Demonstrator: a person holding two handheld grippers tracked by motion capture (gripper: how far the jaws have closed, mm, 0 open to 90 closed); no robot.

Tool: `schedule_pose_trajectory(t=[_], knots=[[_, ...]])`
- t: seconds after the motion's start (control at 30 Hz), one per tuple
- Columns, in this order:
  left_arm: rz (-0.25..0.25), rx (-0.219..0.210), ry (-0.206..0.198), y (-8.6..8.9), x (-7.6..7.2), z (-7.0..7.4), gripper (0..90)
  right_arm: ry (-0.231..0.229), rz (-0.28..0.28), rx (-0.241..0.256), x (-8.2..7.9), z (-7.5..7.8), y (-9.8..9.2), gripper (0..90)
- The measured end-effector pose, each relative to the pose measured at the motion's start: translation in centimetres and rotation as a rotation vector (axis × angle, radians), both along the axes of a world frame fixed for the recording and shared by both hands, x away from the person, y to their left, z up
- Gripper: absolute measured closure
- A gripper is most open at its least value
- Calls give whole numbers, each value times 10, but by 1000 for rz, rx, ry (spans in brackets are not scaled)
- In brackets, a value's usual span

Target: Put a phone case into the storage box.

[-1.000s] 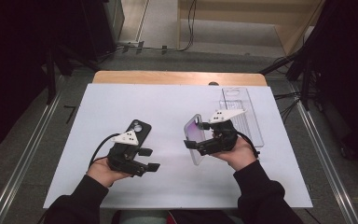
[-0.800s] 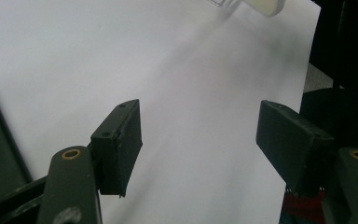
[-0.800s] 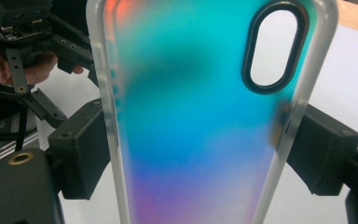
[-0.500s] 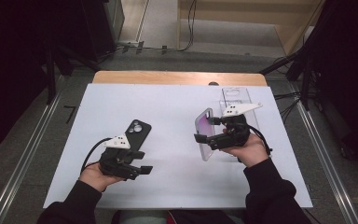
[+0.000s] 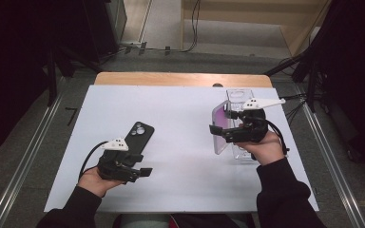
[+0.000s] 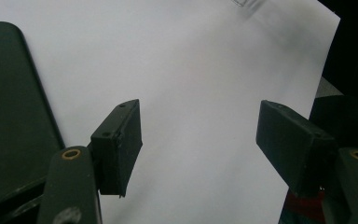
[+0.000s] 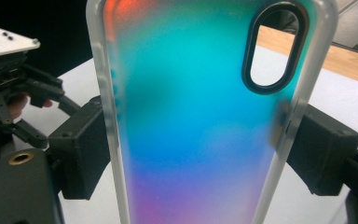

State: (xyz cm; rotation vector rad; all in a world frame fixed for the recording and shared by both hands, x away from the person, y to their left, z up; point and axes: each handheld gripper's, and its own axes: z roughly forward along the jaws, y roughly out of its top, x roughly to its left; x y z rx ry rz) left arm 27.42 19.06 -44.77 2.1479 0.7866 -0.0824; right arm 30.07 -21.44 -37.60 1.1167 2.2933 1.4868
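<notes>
Two tongs | right clamps iridescent case | left spread, empty

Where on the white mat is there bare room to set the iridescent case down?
The widest bare patch lies mid-mat, between the black phone case and the iridescent case held upright in the right claw. The mat's far-left stretch is also bare. It is crowded at right, around the clear case.
</notes>
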Motion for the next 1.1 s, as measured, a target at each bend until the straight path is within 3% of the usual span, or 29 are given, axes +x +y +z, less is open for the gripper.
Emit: schedule_pose_trajectory(t=[0.1, 0.27, 0.37, 0.63, 0.9, 1.1], knots=[[5, 3, 1, 2, -1, 0, 312, -13, -38, 3, 1, 2, -5, 146], [24, -3, 4, 5, -2, 0, 313, -19, -153, 24, 4, 7, -13, 147], [30, -4, 3, 8, -3, 0, 312, -28, -207, -3, 6, 7, -18, 147], [53, -16, 9, 11, -4, 0, 313, -39, -323, 1, 13, 4, -32, 147], [68, -18, 3, 13, -3, 0, 313, -67, -419, 12, 23, -3, -42, 146], [74, -17, 3, 14, -3, -1, 313, -77, -454, 8, 39, -3, -47, 146]])
